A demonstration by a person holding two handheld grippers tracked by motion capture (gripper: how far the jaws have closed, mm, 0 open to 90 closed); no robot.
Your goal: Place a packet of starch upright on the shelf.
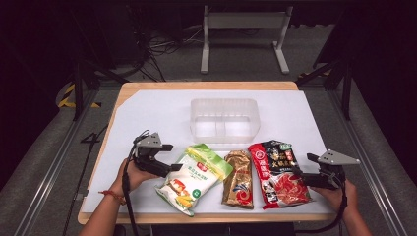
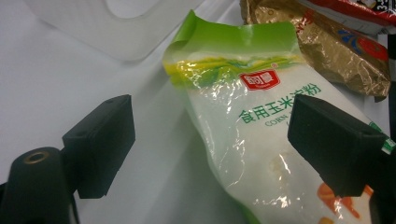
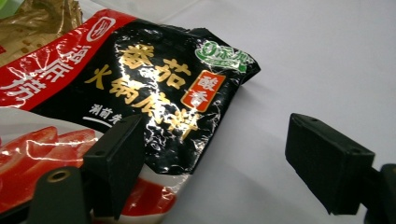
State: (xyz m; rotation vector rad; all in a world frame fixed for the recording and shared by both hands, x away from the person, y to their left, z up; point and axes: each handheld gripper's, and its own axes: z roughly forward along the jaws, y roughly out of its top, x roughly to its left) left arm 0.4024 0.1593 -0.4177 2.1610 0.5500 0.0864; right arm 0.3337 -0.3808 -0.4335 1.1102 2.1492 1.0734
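Three packets lie in a row along the near edge of the desk (image 1: 147, 98): a corn starch bag (image 1: 194, 177), a gold pouch (image 1: 239, 178), and a red-and-black hotpot base packet (image 1: 278, 172). The clear plastic bin (image 1: 224, 119) behind them holds nothing, so packing appears not yet begun. The left gripper (image 1: 169, 157) stands wide at the starch bag's edge; the right gripper (image 1: 302, 169), equally wide, flanks the hotpot packet. Neither grips anything.
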